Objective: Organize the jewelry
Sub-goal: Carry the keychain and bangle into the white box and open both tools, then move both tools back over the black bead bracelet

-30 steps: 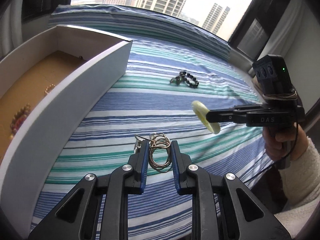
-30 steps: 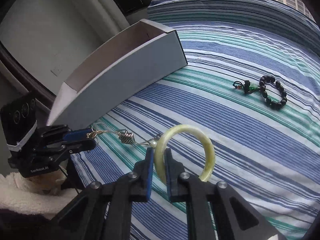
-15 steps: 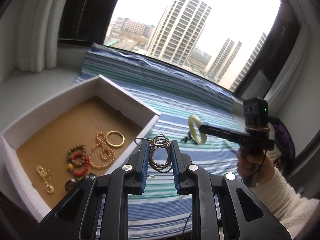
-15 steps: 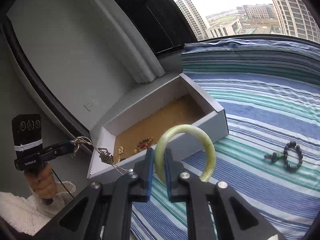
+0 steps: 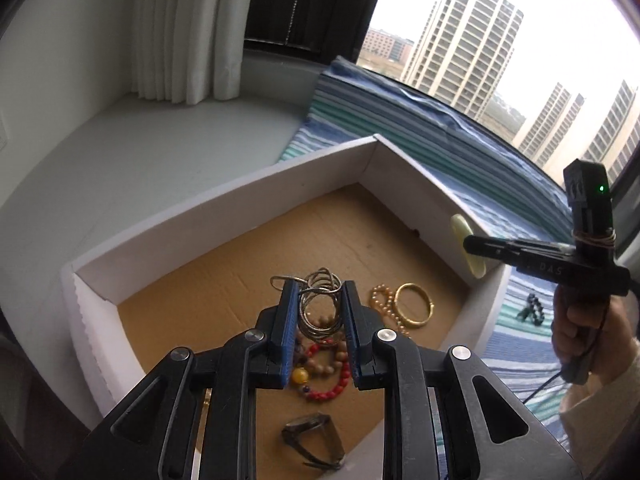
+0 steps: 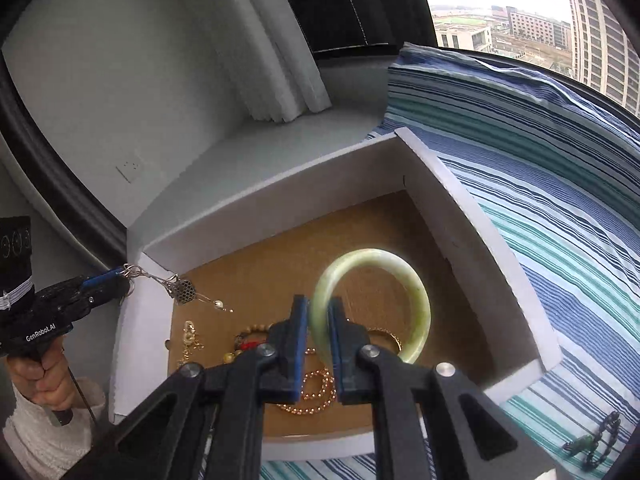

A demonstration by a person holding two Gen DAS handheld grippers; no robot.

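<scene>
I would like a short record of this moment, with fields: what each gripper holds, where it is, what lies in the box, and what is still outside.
left gripper: shut on silver chain necklace, held above the box
right gripper: shut on jade bangle, held above the box
white box: open, brown cardboard floor, stands on the striped cloth
in the box: gold bangle, pearl strand, red bead bracelet, other small pieces
outside: black bead bracelet on the cloth
</scene>
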